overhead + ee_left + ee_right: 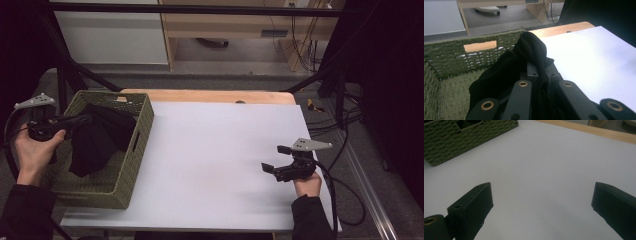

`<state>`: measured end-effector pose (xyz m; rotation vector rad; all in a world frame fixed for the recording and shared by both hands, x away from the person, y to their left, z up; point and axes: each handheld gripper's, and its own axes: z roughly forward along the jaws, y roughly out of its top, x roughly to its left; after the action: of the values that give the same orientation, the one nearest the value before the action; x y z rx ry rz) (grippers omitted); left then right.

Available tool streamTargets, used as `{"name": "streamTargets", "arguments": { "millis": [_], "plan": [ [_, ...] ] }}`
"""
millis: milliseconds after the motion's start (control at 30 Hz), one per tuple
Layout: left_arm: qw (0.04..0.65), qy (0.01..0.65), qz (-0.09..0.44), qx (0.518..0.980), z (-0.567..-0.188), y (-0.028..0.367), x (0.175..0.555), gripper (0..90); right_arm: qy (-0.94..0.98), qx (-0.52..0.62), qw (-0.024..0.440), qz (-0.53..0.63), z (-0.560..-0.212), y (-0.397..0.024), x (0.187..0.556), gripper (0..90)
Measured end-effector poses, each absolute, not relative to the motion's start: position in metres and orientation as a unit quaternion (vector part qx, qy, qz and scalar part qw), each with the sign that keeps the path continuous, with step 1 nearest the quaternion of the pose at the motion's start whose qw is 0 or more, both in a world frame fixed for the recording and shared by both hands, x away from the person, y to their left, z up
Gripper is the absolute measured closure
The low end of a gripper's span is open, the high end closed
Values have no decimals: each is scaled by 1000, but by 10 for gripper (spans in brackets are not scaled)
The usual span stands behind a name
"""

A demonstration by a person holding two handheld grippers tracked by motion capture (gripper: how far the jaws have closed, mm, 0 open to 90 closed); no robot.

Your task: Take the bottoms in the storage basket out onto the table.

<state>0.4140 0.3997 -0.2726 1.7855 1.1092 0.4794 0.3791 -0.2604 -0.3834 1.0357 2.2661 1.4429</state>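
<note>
A black cloth hangs over the inside of a green woven basket at the table's left. My left gripper is shut on the cloth's upper fold, holding it above the basket. In the left gripper view the cloth bunches between and over the closed jaws, with the basket wall behind it. My right gripper hovers open over the white table surface at the right, nothing between its fingers. The right gripper view shows its two jaws wide apart over the bare white surface, the basket at far left.
A wooden table edge runs along the far side of the white sheet. Black frame posts and cables stand beyond the table's right side. A wooden cabinet is on the floor behind.
</note>
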Motion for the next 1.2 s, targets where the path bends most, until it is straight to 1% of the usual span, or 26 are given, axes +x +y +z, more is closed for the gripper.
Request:
{"name": "streamTargets", "arguments": {
  "millis": [1200],
  "plan": [
    [500,417,209,730,-223,404,392,854,782,355,131,495,-384,-260,379,41]
  ]
}}
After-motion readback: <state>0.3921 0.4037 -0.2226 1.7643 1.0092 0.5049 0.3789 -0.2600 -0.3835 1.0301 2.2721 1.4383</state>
